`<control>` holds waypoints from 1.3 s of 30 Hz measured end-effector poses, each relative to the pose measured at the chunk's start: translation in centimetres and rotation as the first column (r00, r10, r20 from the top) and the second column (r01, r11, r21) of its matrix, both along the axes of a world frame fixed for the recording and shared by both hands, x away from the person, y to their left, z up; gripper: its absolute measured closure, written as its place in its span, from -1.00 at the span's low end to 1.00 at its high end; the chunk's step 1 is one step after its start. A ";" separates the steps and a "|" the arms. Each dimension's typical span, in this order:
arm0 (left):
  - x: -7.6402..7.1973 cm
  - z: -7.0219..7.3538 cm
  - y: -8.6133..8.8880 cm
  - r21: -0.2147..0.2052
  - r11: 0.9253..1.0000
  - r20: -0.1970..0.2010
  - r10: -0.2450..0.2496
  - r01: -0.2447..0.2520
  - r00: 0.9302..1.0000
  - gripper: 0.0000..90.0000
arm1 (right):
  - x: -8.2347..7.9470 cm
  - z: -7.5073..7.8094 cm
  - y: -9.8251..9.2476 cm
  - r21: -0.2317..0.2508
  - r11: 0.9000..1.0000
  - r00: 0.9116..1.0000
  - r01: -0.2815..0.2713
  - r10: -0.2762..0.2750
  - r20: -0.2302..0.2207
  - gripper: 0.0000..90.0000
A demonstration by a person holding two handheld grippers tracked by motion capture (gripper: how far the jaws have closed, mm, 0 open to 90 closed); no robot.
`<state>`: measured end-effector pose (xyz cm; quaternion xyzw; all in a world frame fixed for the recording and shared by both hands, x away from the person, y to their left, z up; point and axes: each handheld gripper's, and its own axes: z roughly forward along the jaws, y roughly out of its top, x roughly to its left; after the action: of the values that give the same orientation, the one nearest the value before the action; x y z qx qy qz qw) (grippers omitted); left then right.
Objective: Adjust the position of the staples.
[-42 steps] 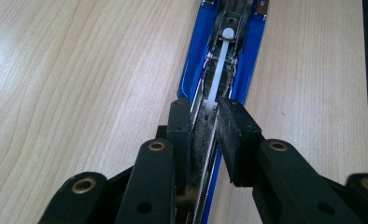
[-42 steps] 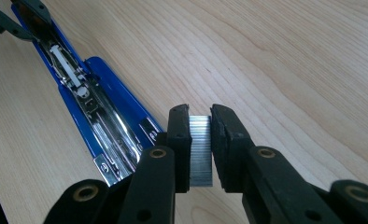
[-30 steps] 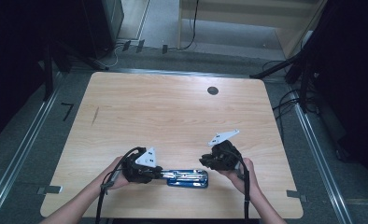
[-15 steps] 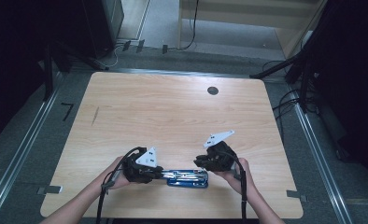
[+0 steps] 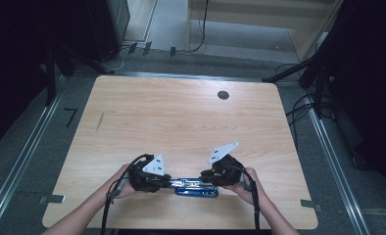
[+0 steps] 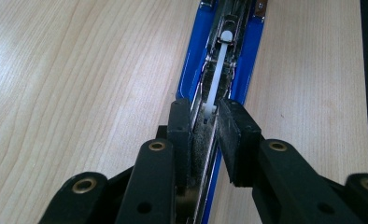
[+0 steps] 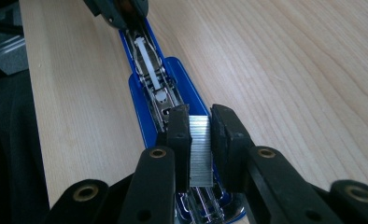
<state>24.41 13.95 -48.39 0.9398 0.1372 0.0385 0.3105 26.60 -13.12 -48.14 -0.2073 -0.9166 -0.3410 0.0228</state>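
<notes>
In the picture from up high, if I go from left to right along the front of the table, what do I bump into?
Left hand → left gripper → blue stapler lying open on the table → right gripper holding a strip of staples → right hand.

A rectangular light wooden table point(image 5: 181, 122) with rounded corners is seen on a grey floor point(image 5: 29, 161). A small round dark disc point(image 5: 223, 95) is set into the tabletop near its far edge, and a short dark streak point(image 5: 99, 121) is marked toward the table's left side. Black cables point(image 5: 201, 29) are trailed across the floor beyond the table.
</notes>
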 end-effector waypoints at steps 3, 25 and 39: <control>0.0 0.0 0.0 0.002 1.000 0.000 -0.001 0.001 1.000 0.68 | -0.1 -0.1 0.1 -0.003 1.000 1.000 -0.024 0.024 0.003 0.76; -0.1 0.0 0.1 -0.006 1.000 -0.005 0.009 -0.009 1.000 0.68 | 0.1 -0.9 0.8 -0.021 0.987 0.985 -0.161 0.162 0.060 0.76; -0.1 -0.1 0.1 -0.012 1.000 -0.006 0.016 -0.017 1.000 0.68 | 0.4 -1.0 0.6 -0.011 0.970 0.967 -0.241 0.241 0.087 0.76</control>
<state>24.30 14.09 -48.49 0.9368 0.1462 0.0373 0.3156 27.03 -12.48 -49.15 -0.0792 -0.9352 -0.3442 0.0239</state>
